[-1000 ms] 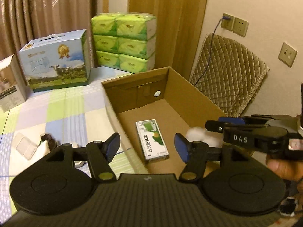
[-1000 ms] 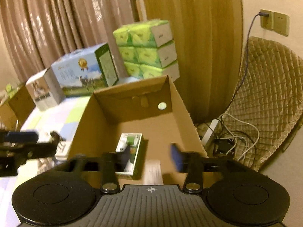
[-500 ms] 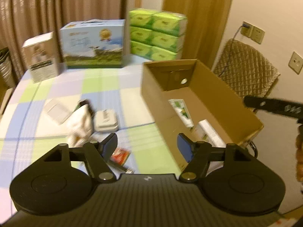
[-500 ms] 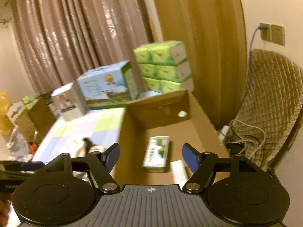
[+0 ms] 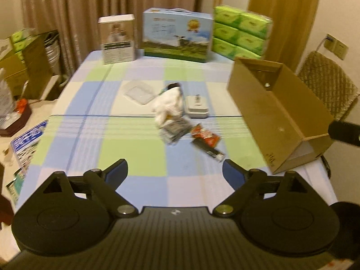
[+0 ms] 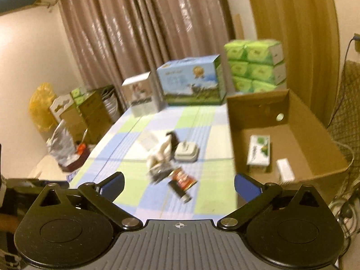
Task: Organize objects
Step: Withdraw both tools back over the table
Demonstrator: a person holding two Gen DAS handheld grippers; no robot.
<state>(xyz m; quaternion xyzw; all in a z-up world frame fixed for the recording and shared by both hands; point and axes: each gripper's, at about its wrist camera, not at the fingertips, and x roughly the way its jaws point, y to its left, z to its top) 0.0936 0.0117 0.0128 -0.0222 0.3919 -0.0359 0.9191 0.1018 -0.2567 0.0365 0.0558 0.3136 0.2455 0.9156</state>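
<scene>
Cardboard box (image 6: 315, 139) holds green-white carton (image 6: 258, 149), white packet (image 6: 285, 170).

L gripper (image 5: 175, 174): jaws wide apart, nothing between the blue pads (image 5: 117, 172), held level, pointing fwd. R gripper (image 6: 178, 184): jaws also wide apart, nothing held, blue pads (image 6: 247, 187) clear. R gripper's dark tip shows at far right of L view, beside L's right finger.
</scene>
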